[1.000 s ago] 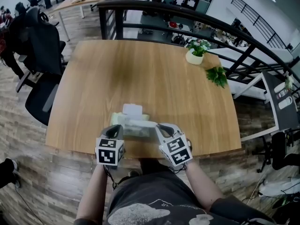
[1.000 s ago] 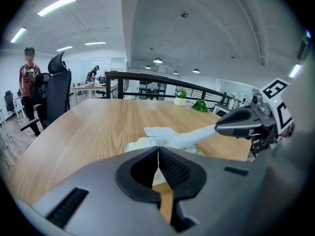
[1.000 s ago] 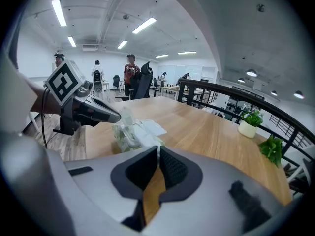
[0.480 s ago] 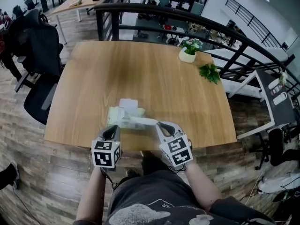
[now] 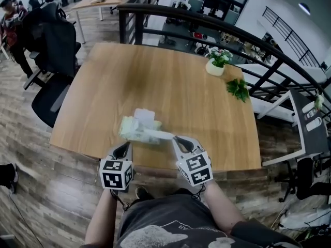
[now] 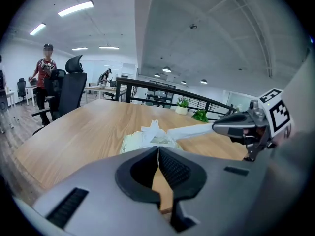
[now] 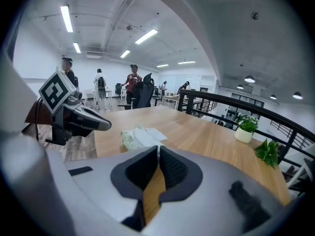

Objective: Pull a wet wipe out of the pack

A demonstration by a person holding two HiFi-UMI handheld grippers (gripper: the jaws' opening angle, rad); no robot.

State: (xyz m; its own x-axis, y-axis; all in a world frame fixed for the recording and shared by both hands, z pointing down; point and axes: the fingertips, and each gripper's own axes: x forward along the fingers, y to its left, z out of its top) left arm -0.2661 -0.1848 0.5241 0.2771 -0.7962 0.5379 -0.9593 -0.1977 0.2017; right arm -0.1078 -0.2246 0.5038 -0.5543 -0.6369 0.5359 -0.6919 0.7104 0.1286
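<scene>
No legible writing in any view.

The white cube on the left (image 5: 116, 173) and the white cube on the right (image 5: 195, 169) each carry black-and-white square marker patterns, which are blocks only and not letters or digits. The pale print on the dark grey T-shirt (image 5: 155, 235) is too blurred to read. The markings on the pale green soft plastic wipe pack (image 5: 135, 129) on the wooden table are too small to make out.
</scene>
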